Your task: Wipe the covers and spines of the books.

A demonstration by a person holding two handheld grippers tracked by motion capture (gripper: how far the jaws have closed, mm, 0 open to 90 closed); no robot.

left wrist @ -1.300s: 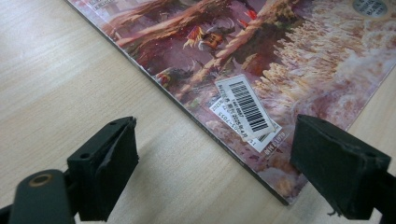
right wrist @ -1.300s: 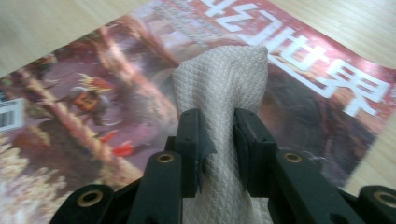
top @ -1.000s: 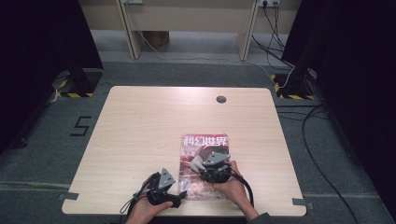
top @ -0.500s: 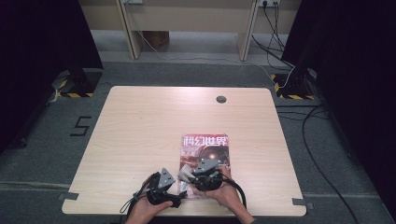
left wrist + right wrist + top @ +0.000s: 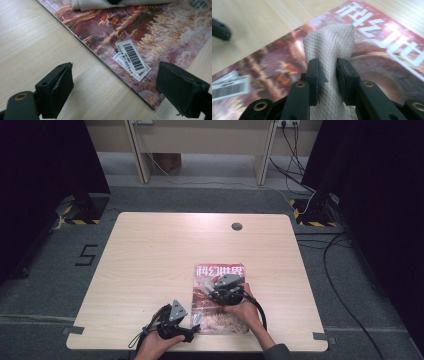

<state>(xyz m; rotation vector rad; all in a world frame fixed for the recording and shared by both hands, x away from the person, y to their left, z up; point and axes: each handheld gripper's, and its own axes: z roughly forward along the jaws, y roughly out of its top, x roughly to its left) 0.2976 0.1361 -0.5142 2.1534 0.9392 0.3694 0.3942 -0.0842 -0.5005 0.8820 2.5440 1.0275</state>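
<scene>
A magazine with a reddish cover lies flat near the table's front edge. My right gripper hovers over its upper half, shut on a pale waffle-weave cloth that bunches up between the jaws and rests on the cover. My left gripper stands open at the magazine's near-left corner. In the left gripper view that corner, with its barcode sticker, lies between the wide-apart jaws of the left gripper. The cloth shows at the top edge there.
The light wooden table has a round cable hole at the back centre. The front edge runs just below both hands. Dark curtains and floor cables surround the table.
The right gripper, with the cloth, slid toward the near-left over the cover, then back up toward the title. The left gripper has hardly moved.
</scene>
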